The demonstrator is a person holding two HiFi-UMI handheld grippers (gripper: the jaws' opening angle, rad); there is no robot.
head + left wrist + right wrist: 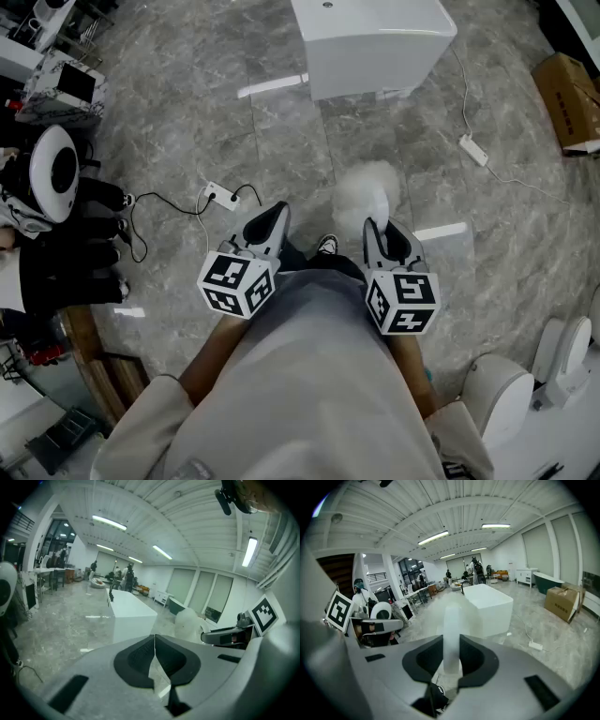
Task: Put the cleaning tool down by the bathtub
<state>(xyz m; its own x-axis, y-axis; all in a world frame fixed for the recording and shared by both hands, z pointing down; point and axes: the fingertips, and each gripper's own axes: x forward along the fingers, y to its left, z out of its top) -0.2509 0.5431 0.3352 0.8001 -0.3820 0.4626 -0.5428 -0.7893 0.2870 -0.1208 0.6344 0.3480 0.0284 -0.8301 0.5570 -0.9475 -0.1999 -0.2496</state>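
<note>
My right gripper [378,230] is shut on the white handle [451,639] of the cleaning tool, a fluffy white duster [364,192] whose head sticks out ahead of the jaws over the grey floor. In the right gripper view the handle stands upright between the two dark pads. The white bathtub [370,42] stands at the top of the head view, well ahead of both grippers. The bathtub [131,613] also shows in the left gripper view. My left gripper [272,223] is shut with nothing in it, level with the right one.
A power strip [219,197] with a black cable lies on the floor left of the grippers. Another white strip [472,149] and cord lie to the right. A cardboard box [567,98] sits at the far right, white fixtures [525,384] at lower right, equipment at the left.
</note>
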